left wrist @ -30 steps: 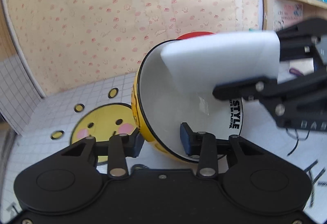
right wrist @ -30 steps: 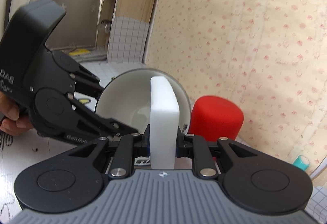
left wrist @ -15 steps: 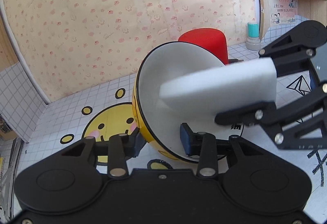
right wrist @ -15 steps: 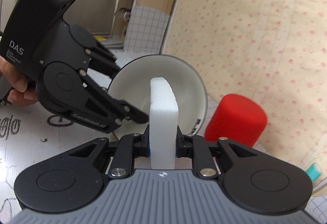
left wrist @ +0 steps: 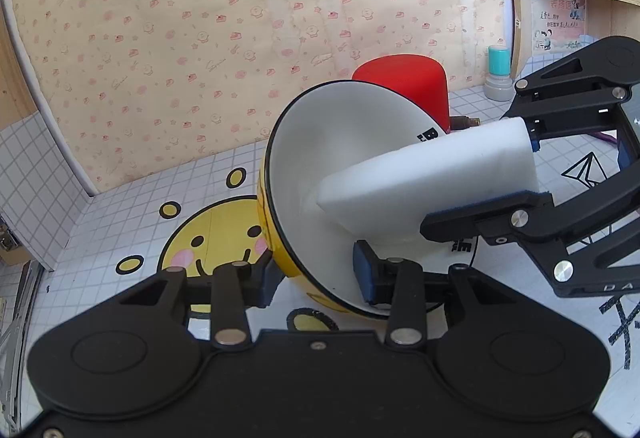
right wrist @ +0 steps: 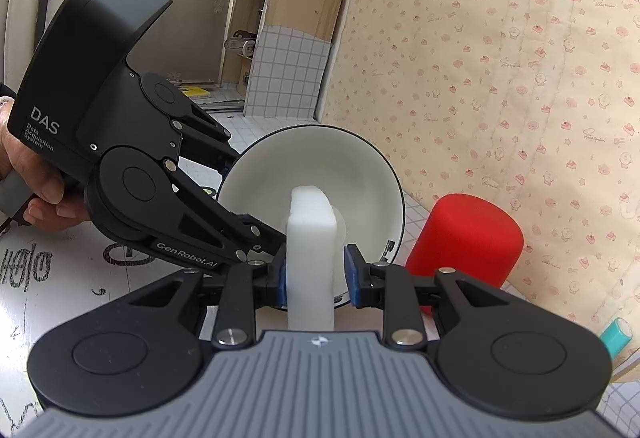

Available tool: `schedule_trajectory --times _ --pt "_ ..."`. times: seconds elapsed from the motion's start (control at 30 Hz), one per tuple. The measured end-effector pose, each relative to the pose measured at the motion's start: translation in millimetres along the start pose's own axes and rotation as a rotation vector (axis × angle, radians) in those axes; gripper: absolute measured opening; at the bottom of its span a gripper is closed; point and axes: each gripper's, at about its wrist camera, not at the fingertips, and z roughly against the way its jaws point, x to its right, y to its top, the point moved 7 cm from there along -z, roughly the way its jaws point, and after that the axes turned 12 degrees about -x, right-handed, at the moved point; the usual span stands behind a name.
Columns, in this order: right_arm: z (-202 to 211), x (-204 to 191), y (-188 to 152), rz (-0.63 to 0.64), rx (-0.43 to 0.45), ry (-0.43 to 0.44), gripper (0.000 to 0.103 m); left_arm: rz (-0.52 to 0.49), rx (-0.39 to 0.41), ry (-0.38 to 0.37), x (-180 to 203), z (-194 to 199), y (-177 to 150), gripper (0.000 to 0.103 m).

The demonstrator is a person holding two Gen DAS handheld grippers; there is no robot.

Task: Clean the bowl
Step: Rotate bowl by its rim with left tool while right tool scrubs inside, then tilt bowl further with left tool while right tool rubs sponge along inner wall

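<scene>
The left hand-held gripper (left wrist: 316, 278) is clamped on the bowl (left wrist: 320, 158) rim at about 6 o'clock, one finger outside on the yellow wall, one inside on the white. It holds the bowl tipped on its side just above the surface (left wrist: 120, 206), mouth facing the other tool, which I'd guess is so the inside is easy to reach.

The right hand-held gripper (right wrist: 316, 274) has the sponge (right wrist: 312, 238) standing on edge between its jaws, far end poking into the bowl toward the bottom. Those jaws are opening right now: the left pad is against the sponge, but there's a visible gap at the right pad, so it isn't squeezed anymore.

Red cup (right wrist: 464, 238) sits just behind the bowl at roughly 3 o'clock.

Readable text: "DAS Data Acquisition System" and "GenRobot.AI" on the left tool, plus partial black letters on the bowl I can't make out.
</scene>
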Motion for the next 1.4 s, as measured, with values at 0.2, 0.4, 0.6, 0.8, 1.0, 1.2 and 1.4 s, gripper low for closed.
schedule_trajectory --times 0.2,0.4,0.6,0.8,1.0,1.2,1.4 --pt "6.2 4.0 2.2 -0.023 0.030 -0.005 0.059 0.008 0.000 0.006 0.6 -0.5 0.1 0.041" --pt "11.1 2.6 6.5 -0.049 0.074 0.045 0.045 0.023 0.000 0.014 2.2 -0.2 -0.9 0.041" --pt "4.1 -1.3 4.1 -0.007 0.031 0.022 0.033 0.032 -0.003 0.004 1.9 0.2 -1.5 0.041" --pt "13.2 6.3 10.1 -0.044 0.096 0.002 0.020 0.035 -0.004 0.008 3.7 0.2 -0.8 0.042" --pt "9.3 13.2 9.2 -0.043 0.085 -0.068 0.020 0.030 -0.008 0.017 6.1 0.2 1.0 0.043" --pt "0.9 5.8 4.8 -0.027 0.037 0.011 0.020 0.026 -0.012 0.019 6.2 0.0 1.5 0.043" --pt "7.9 4.7 8.9 -0.060 0.083 0.056 0.020 0.027 -0.015 0.022 7.2 0.0 1.6 0.043"
